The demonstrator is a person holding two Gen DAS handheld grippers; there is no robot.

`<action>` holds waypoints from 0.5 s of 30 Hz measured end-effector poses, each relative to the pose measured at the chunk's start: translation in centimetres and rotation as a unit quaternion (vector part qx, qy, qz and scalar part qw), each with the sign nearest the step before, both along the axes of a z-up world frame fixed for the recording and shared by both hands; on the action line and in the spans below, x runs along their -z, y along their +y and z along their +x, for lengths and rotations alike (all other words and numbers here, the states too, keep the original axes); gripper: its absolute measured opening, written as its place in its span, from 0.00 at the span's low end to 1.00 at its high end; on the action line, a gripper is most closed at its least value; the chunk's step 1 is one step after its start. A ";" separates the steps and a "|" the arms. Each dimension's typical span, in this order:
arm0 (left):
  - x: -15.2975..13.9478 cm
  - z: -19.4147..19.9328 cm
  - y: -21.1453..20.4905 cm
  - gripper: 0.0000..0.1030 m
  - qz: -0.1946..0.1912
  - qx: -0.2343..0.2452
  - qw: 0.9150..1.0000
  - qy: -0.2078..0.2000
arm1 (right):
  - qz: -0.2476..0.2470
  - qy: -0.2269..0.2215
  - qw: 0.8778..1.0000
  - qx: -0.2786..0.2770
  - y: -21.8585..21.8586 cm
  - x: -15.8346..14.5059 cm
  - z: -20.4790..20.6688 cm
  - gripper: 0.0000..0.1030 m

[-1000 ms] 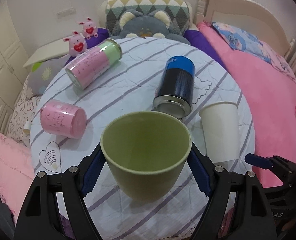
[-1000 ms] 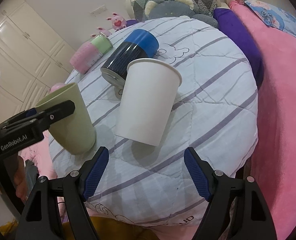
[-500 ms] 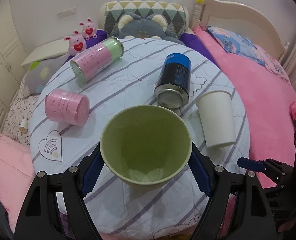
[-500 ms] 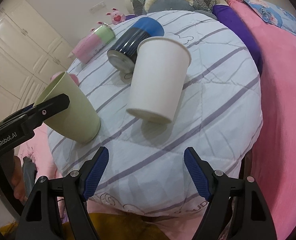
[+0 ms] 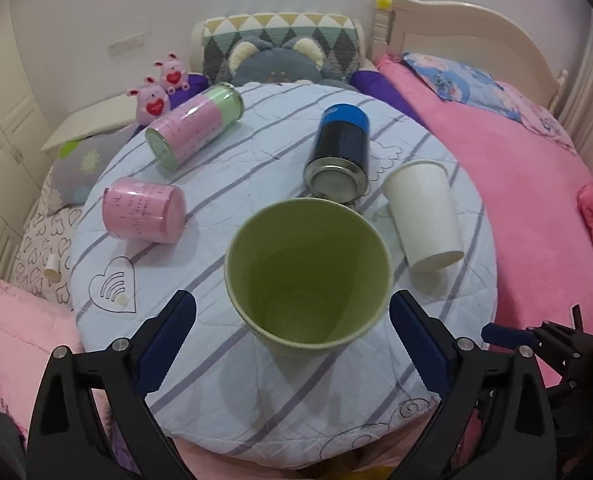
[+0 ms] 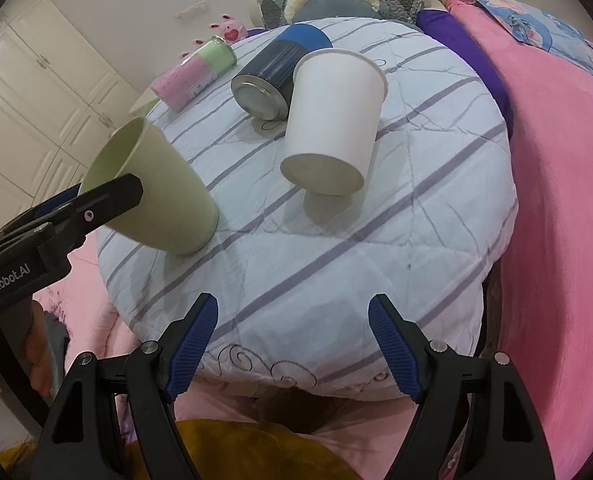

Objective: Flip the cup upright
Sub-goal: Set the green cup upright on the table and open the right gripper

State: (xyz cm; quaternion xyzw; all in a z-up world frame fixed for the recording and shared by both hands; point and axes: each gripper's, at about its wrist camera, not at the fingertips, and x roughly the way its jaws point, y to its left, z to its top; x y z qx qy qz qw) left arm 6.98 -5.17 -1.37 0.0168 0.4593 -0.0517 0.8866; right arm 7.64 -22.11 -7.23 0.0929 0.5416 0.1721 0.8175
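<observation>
Two grippers, left gripper (image 5: 292,332) and right gripper (image 6: 292,348), gape wide, unloaded; green cup (image 5: 307,272), frame centre, stands mouth-up, freed

A home bedroom: a cream wooden bed headboard (image 5: 456,36) behind a pink fleece bedspread (image 5: 508,184), a grey plush bear cushion (image 5: 274,62), small pink bunny toys (image 5: 152,98), and cream panelled wardrobe doors (image 6: 36,92).

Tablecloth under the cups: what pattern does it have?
The tablecloth is pale blue-white with purple stripes and quilted stitching; the right wrist view shows it best.
</observation>
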 end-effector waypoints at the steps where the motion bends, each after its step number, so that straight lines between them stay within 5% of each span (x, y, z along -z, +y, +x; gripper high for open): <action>1: 0.0 -0.1 -0.1 0.96 -0.001 0.001 1.000 -0.001 | -0.001 -0.001 1.000 0.001 0.0 0.0 -0.3 0.77; 15: -0.3 -1.4 0.1 0.96 0.013 0.000 1.000 -0.020 | -0.004 -0.014 1.000 0.009 0.0 -0.8 -1.3 0.77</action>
